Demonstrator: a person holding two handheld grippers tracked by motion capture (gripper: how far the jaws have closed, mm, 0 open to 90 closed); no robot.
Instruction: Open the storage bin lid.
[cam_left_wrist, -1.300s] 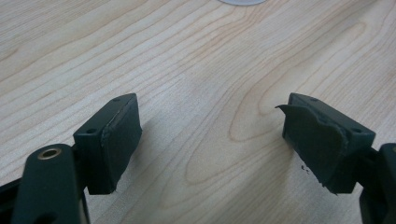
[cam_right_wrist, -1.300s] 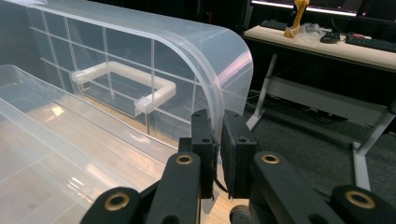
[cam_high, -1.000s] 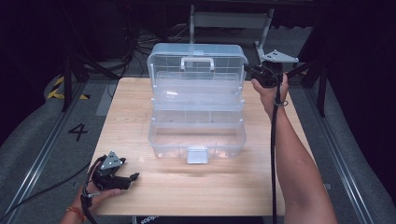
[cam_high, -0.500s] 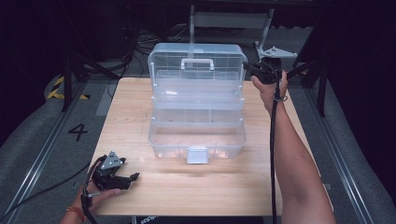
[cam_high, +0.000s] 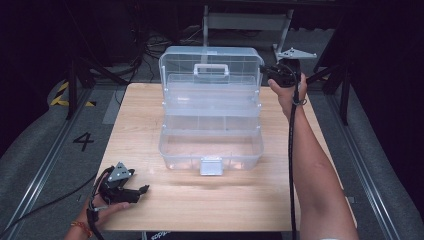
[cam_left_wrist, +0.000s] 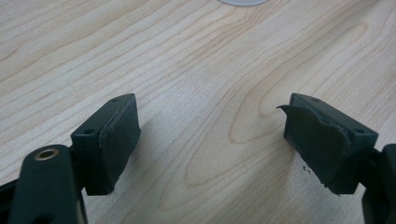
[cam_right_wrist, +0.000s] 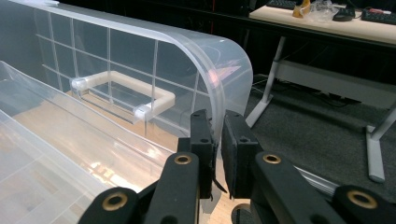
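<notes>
one wooden table (cam_high: 150, 125) carries everything, its pale top set over a dark floor. on its far half stands a clear plastic box (cam_high: 211, 150), opened out in steps: a deep bottom bin at the front with a white latch (cam_high: 210, 165) on its near wall, a divided tray above and behind it, and the lid (cam_high: 210, 62) raised upright at the back, its white handle (cam_high: 211, 70) facing the person. the right gripper (cam_high: 274, 74), held out on a long forearm at the far right of the box, has its two black jaws pressed together on the curved right edge of that lid; in the right gripper view the clear plastic edge runs down between the pads (cam_right_wrist: 232, 140). the left gripper (cam_high: 142, 190) rests at the near left corner of the table, well apart from the box, its jaws spread wide with only bare wood between the pads (cam_left_wrist: 119, 135).
</notes>
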